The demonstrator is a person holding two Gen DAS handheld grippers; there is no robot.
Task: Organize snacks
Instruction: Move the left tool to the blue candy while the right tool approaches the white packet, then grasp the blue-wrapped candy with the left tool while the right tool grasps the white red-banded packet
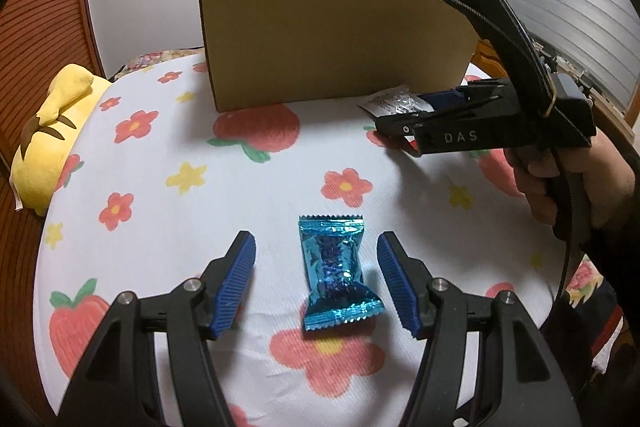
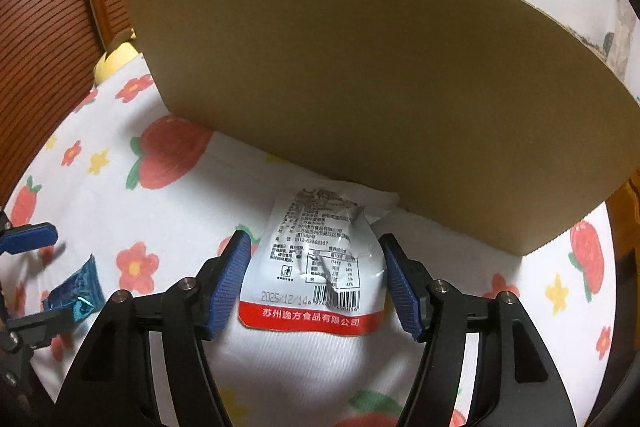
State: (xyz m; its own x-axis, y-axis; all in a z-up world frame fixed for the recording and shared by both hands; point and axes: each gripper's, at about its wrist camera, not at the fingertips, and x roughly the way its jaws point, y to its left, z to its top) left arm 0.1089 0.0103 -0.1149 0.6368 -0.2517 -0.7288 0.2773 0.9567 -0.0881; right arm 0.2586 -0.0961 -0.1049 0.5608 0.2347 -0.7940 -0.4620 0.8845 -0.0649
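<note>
A blue foil snack packet [image 1: 336,271] lies on the flowered cloth [image 1: 160,179] between the fingers of my left gripper [image 1: 316,243]. That gripper is open, with a gap on each side of the packet. A white snack packet [image 2: 316,267] with printed text and a red band lies flat in front of the cardboard box [image 2: 360,87]. My right gripper [image 2: 316,251] straddles it, its blue pads [image 2: 234,275] right at the packet's edges with no squeeze visible. The left wrist view shows the right gripper [image 1: 404,119] over the white packet [image 1: 390,103]. The blue packet [image 2: 76,291] also appears in the right wrist view.
The tall cardboard box [image 1: 332,39] stands at the back of the cloth, its inside hidden. A yellow plush toy [image 1: 56,131] lies at the left edge. A person's hand [image 1: 580,183] holds the right gripper's handle. Wooden slatted panels [image 2: 48,47] rise behind on the left.
</note>
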